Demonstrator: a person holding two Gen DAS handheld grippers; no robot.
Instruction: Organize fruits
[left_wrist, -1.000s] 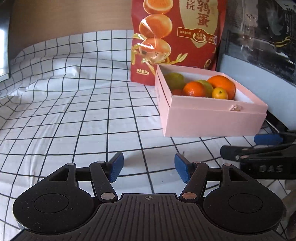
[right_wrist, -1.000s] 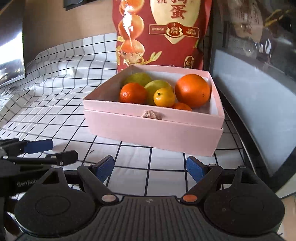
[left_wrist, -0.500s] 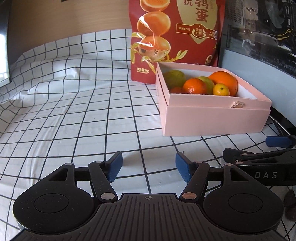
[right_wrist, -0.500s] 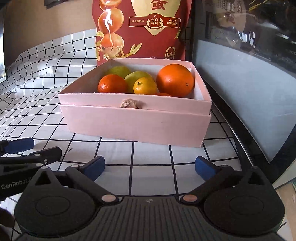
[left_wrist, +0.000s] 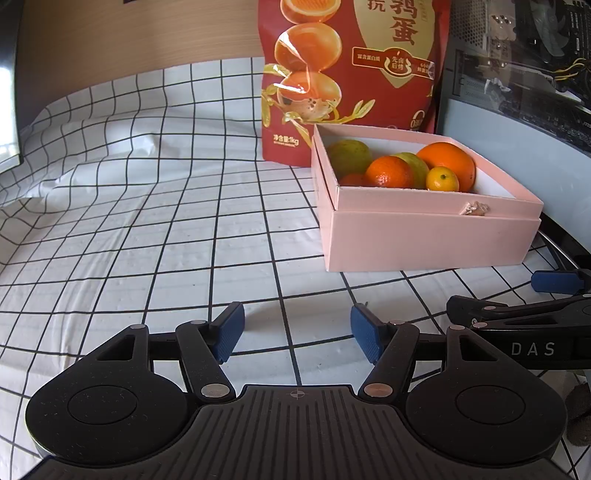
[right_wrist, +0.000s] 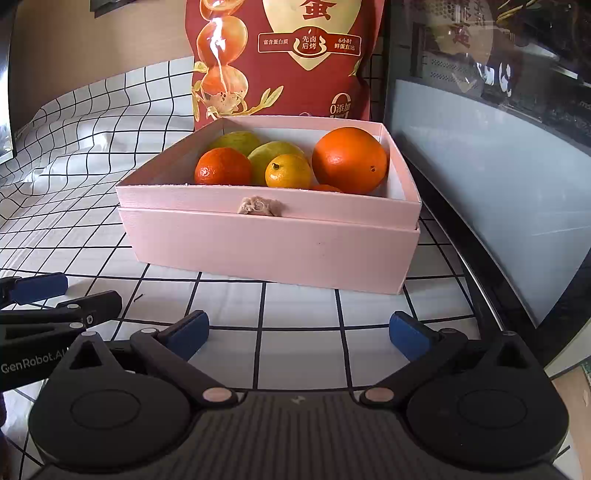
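The fruits (right_wrist: 291, 162) sit in the pink box (right_wrist: 269, 243), straight ahead of your right hand-held gripper (right_wrist: 299, 334) and a bit higher than its fingertips. From your left hand-held gripper (left_wrist: 297, 330) the box lies ahead and off to the right. So your right hand is the nearer one, I think.

The box's long side faces your right hand-held gripper, running left to right across it. Inside, the big orange (right_wrist: 349, 160) is on the right, the small yellow fruit (right_wrist: 288, 171) is in the middle at the front, and the mandarin (right_wrist: 221, 166) is on the left. Two green fruits (right_wrist: 258, 147) sit behind them. The round fruits point no clear way.

Both of your hand-held grippers are wide and hold nothing. They hang just over the checked cloth (left_wrist: 147, 221) on the bench.
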